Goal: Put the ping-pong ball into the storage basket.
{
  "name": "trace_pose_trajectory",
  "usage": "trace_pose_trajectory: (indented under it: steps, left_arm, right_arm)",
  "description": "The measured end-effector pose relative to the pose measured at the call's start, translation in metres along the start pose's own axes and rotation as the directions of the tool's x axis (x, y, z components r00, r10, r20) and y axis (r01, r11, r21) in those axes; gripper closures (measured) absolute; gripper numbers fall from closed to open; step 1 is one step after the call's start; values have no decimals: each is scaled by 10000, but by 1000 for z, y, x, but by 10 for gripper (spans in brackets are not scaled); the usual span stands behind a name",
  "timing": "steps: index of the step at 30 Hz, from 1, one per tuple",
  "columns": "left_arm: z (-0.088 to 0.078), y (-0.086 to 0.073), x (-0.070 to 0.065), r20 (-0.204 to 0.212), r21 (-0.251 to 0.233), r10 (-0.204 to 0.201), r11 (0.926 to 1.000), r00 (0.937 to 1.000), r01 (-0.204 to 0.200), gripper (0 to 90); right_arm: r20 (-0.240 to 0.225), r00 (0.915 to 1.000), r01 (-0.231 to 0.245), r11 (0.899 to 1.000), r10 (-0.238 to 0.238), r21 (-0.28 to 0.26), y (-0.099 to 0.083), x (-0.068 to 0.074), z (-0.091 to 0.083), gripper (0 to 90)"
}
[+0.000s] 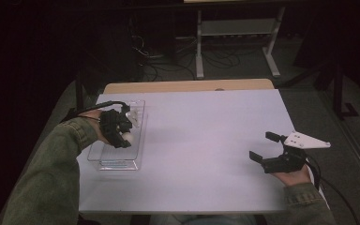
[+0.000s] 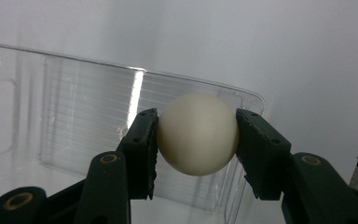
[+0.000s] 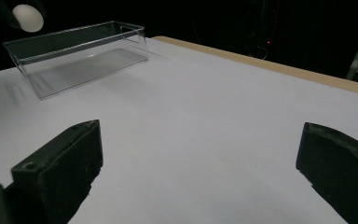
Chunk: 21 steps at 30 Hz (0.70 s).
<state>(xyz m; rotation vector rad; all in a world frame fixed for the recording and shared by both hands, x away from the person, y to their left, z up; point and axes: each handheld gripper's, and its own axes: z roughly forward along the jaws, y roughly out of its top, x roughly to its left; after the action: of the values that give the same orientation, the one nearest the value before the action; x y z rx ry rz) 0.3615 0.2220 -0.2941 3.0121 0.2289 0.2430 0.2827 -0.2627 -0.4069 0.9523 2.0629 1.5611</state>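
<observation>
1. Gripping a white ball (image 2: 197, 134), left hand-held gripper (image 1: 122, 135) hangs above the clear plastic bin (image 1: 104, 157) at the tabletop's (image 1: 201, 140) left side.
2. Right hand-held gripper (image 1: 262, 146): jaws spread wide, nothing between them, low over the right edge.

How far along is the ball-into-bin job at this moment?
Done: the left gripper has the white ball clamped between its pads. In hand: it holds the ball above the clear plastic bin, which looks empty. Left: lowering and releasing it inside. The right gripper waits open over the table.
</observation>
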Motion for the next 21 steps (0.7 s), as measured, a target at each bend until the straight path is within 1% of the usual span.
trace_pose_trajectory:
  steps: [3,8,10,12,18,20,21]
  left_arm:
    - [3,-1,0,8,-32,-88,10000,10000,88,507]
    - [11,-3,0,36,-8,-103,9999,9999,103,507]
    - [15,-4,1,85,-173,-133,9998,9999,134,507]
    - [18,-5,1,142,-268,-231,9994,9996,235,507]
    - [29,-9,3,264,-304,-463,9984,9986,471,507]
    - [33,-11,4,323,-306,-524,9981,9981,534,507]
    - [34,-11,4,318,-264,-495,9984,9983,503,507]
  right_arm:
    - [0,10000,-6,10000,6,-1,0,0,0,0]
    - [-10,10000,21,10000,-21,-15,0,0,0,0]
    - [2,10000,6,10000,-6,-22,0,0,0,0]
    - [14,10000,-13,10000,13,-32,0,0,-1,0]
    - [22,10000,-31,10000,31,-38,0,0,-1,0]
    - [20,10000,-30,10000,30,-18,0,0,-1,0]
    - [18,10000,-19,10000,19,-3,0,0,-1,0]
